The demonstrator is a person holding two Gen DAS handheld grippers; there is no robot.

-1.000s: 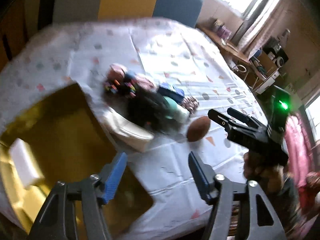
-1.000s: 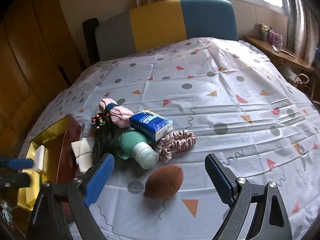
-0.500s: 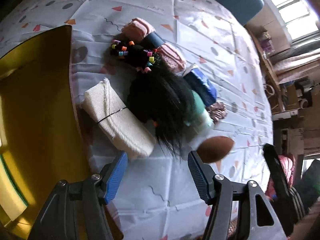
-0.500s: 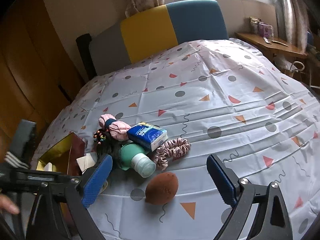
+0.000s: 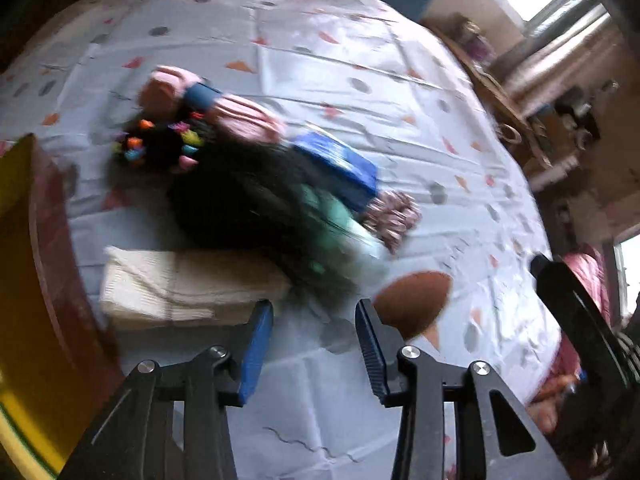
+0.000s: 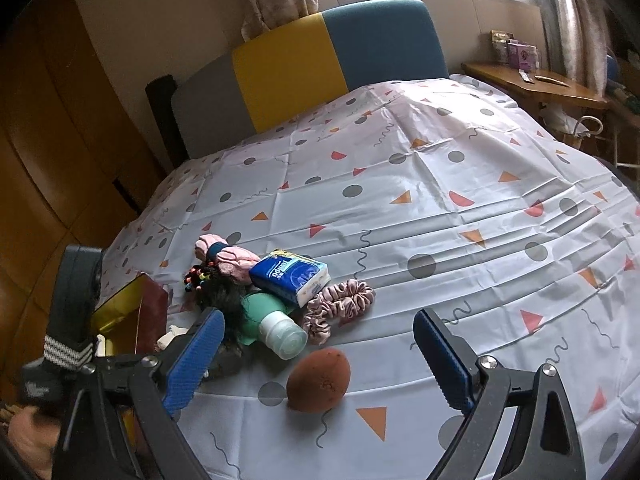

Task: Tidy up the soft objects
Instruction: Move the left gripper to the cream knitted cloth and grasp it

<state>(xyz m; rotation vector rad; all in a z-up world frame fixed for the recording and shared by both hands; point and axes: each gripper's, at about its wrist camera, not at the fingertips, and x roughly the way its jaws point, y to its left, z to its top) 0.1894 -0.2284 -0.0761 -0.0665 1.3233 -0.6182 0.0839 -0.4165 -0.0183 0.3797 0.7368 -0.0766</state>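
A pile of soft things lies on the patterned bedsheet. A brown sponge [image 6: 319,380] [image 5: 412,302] lies nearest. Behind it are a green bottle [image 6: 272,326], a pink scrunchie [image 6: 340,306], a blue tissue pack [image 6: 290,276], a black wig [image 5: 248,204] with colored beads, a pink roll [image 6: 230,256] and a folded white cloth [image 5: 188,288]. My left gripper [image 5: 314,348] is open and empty just in front of the cloth and wig. My right gripper [image 6: 316,356] is open and empty, hovering above the sponge.
A gold box [image 5: 24,300] with a red-brown wall stands at the left of the pile, also in the right wrist view [image 6: 120,312]. A yellow, blue and grey headboard [image 6: 312,60] is at the back. A wooden desk [image 6: 536,88] stands at the right.
The left gripper has swung and come lower toward the cloth and wig, its jaws narrower than before. The right gripper has risen and pulled back a little.
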